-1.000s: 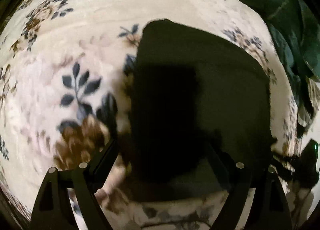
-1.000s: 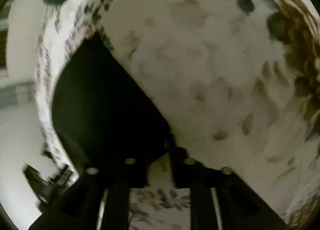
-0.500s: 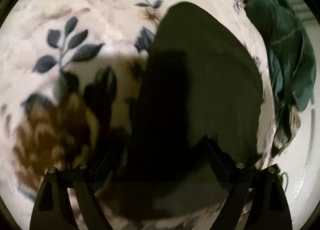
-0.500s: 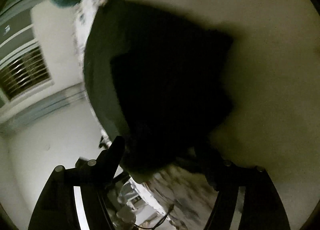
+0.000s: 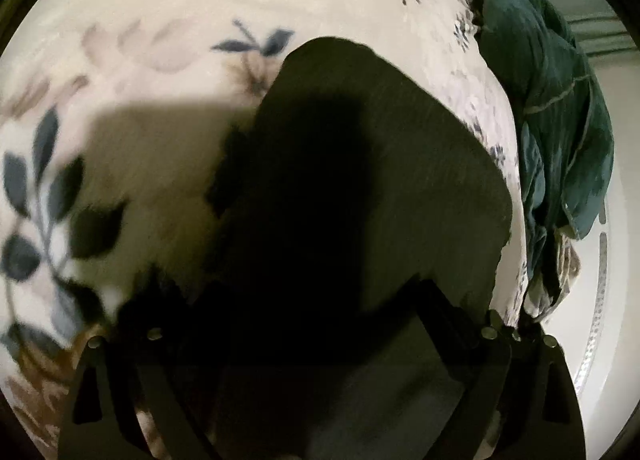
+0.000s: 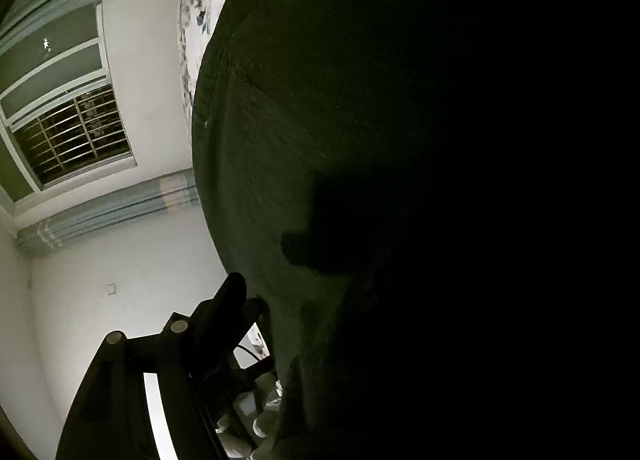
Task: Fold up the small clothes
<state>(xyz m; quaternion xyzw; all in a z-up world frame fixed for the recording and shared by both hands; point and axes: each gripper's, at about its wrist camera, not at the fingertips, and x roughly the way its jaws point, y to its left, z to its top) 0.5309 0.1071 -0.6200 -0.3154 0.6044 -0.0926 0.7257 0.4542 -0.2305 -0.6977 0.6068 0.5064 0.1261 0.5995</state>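
While dark garment (image 5: 380,163) lies on floral blanket (image 5: 160,19), both claws spread, just widened

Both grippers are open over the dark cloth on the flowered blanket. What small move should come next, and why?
Probably lower the left gripper to the near edge of the dark cloth and close. Its jaws, just widened, straddle that edge without pressing. The cloth lies flat on the flowered blanket.
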